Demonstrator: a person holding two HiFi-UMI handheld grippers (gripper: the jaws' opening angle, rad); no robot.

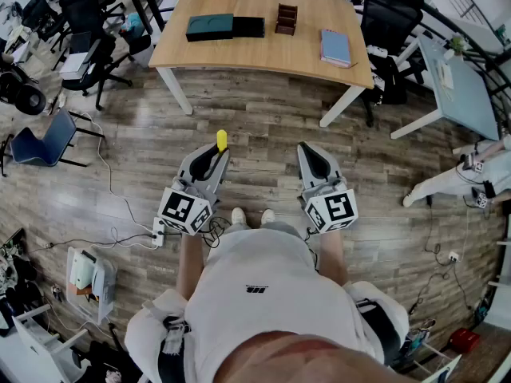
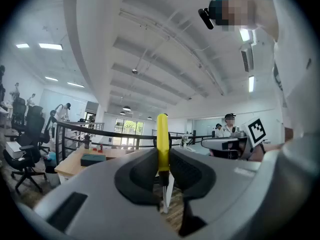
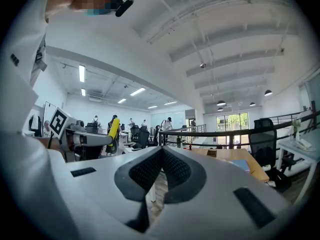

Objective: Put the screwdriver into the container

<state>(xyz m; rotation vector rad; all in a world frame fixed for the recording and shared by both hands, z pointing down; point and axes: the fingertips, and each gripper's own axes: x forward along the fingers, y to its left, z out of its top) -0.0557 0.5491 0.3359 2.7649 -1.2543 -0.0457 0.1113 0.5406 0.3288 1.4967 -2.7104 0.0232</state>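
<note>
Pictured well apart from a light wooden table (image 1: 263, 54), on bare plank flooring. Pinched in the left gripper (image 1: 214, 155): a slim yellow-handled screwdriver with a thin metal shaft (image 2: 163, 144), handle poking out past the jaw tips, shaft running back between the pads. Pressed together on nothing, just alongside: the right gripper (image 1: 310, 153).

Waiting on the tabletop: a shallow dark-teal rectangular container (image 1: 210, 27), touching a black box (image 1: 248, 26), with a small brown wooden compartment rack (image 1: 286, 18) near by. Hard to say from here which of these is meant as the target, though probably the teal one.

Likely trouble ahead: a round, smooth handle gripped at one narrow spot, so liable to swivel or slide out during the carry across the floor. Also possible: snagging the shaft on the container's rim if lowered at a tilt, or dropping it into the wrong box.
</note>
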